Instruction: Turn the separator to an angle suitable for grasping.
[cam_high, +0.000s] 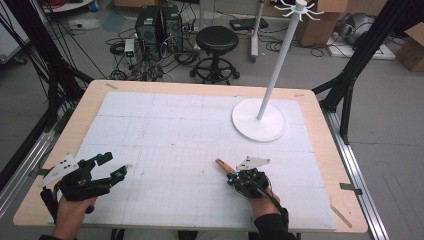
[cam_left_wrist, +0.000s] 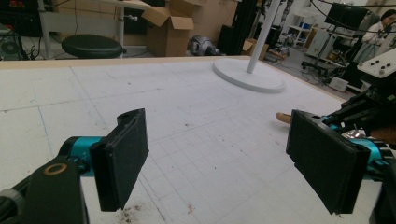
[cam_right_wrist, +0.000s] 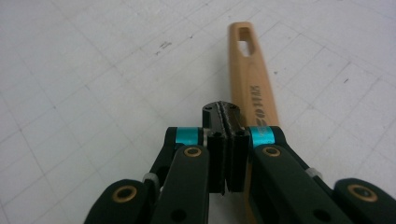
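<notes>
1. Right gripper, fingers pressed together empty, hovers beside the flat light-wooden handle lying on the white tabletop.
2. Left gripper waits, fingers wide apart.
3. Next, I judge: spread the right fingers and straddle the handle.

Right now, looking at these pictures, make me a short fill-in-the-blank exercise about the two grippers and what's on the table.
1. The jaws of the left gripper stand ____, with nothing between them.
2. The jaws of the right gripper are ____ together.
3. The wooden handle by the right gripper has a slot-shaped ____ near its far end.
4. The tall white stand rests on a ____ base.

Missing words: open; shut; hole; round
</notes>
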